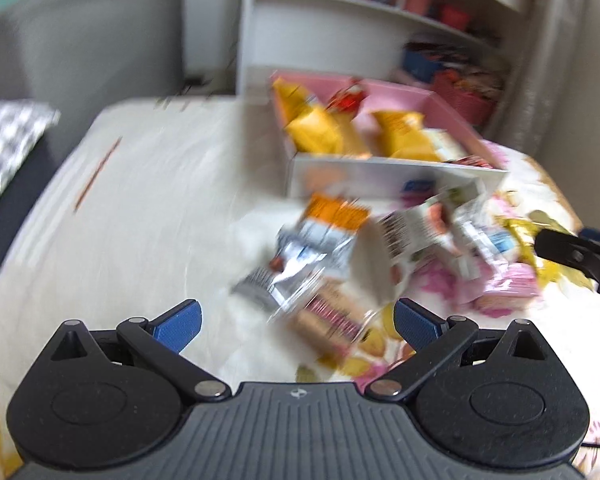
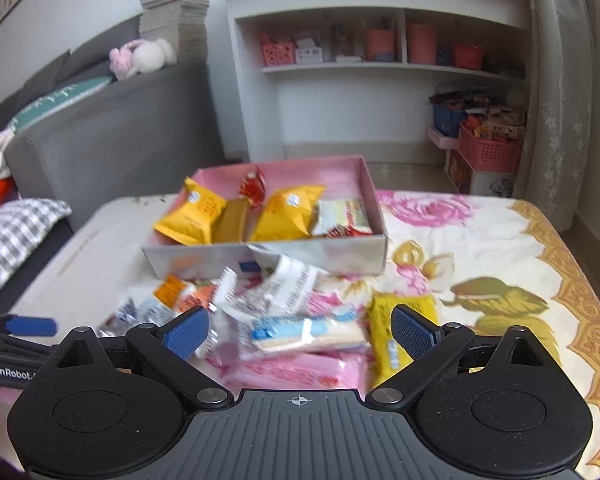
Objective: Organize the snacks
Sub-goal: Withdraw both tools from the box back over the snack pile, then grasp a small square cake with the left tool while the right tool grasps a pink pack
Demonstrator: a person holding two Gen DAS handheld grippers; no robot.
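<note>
Loose snack packets (image 2: 283, 320) heaped on the table (image 2: 500, 248), just in front of the pink-lined box (image 2: 364, 184). Box already holds yellow packets (image 2: 191, 216) and a red one.

Right gripper (image 2: 300, 330): jaws spread wide, released, nothing between them; blue-and-white wafer packet (image 2: 304, 330) lies just ahead of the gap, yellow bar (image 2: 384, 344) beside the right pad.

Left gripper (image 1: 297, 326): jaws wide apart, empty; silver-orange packet (image 1: 320, 240) near, ahead. View blurred.
</note>
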